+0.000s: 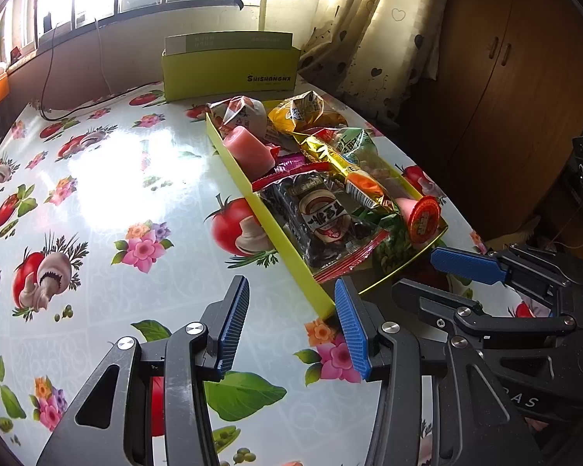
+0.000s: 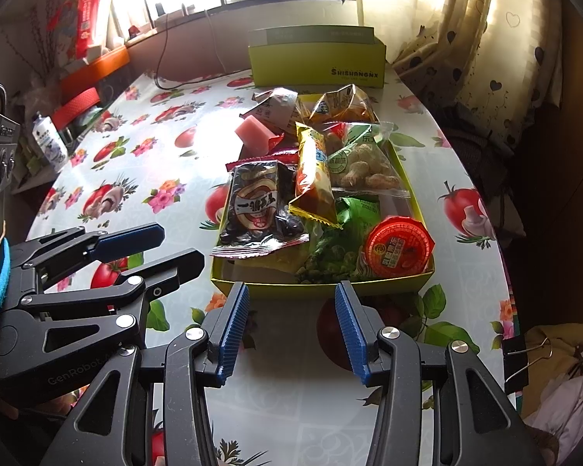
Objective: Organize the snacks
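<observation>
A shallow lime-green tray (image 2: pixel 322 288) (image 1: pixel 291 260) on the floral table holds several snacks: a dark packet (image 2: pixel 258 206) (image 1: pixel 322 217), a gold packet (image 2: pixel 313 178), a clear peanut bag (image 2: pixel 363 171), a red-lidded jelly cup (image 2: pixel 400 248) (image 1: pixel 423 219), a pink block (image 2: pixel 254 132) (image 1: pixel 248 147). My left gripper (image 1: pixel 291 326) is open and empty at the tray's near left corner; it also shows in the right wrist view (image 2: pixel 171 244). My right gripper (image 2: pixel 291 326) is open and empty just before the tray's near wall; it also shows in the left wrist view (image 1: pixel 431 272).
A taller lime-green box (image 1: pixel 229 68) (image 2: pixel 318 64) stands at the table's far edge under the window. A cable (image 1: pixel 50 77) runs onto the table at the back left. Curtains (image 2: pixel 482 46) hang at the right. A bottle (image 2: pixel 48 139) and orange box (image 2: pixel 93 70) sit off the left edge.
</observation>
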`<state>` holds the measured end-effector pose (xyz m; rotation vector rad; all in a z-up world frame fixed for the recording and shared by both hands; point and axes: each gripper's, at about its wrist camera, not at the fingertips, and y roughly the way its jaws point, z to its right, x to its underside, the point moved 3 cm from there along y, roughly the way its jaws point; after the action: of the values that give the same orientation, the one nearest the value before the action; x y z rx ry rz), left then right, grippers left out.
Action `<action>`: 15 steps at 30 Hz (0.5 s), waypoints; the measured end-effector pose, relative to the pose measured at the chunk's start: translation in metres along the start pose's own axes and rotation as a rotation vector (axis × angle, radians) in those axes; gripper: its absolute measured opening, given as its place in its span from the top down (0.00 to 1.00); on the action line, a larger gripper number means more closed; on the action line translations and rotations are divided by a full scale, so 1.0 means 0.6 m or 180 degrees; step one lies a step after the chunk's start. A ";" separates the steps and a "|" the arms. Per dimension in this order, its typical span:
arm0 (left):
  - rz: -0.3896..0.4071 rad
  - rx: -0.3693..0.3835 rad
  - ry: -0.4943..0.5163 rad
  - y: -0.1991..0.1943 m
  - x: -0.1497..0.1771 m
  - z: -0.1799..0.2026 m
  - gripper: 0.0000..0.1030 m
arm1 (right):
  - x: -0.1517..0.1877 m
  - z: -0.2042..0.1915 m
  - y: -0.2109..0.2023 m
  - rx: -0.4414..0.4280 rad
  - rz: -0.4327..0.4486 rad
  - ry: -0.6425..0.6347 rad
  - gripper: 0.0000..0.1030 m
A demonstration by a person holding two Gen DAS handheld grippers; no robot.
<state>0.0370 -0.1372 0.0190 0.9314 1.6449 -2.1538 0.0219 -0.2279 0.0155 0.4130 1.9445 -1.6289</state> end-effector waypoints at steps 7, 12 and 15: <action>-0.0005 0.0005 -0.0005 0.000 0.000 -0.001 0.54 | 0.000 0.001 0.000 0.0001 -0.0002 -0.0001 0.56; -0.0002 0.0002 -0.0002 0.000 -0.001 0.000 0.54 | 0.000 0.001 0.000 -0.0004 -0.0002 0.0002 0.56; 0.0002 0.0001 -0.0007 0.000 -0.001 -0.001 0.54 | 0.000 0.002 0.000 -0.0004 0.0002 0.0000 0.56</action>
<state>0.0375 -0.1364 0.0195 0.9294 1.6429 -2.1540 0.0223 -0.2290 0.0157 0.4133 1.9451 -1.6271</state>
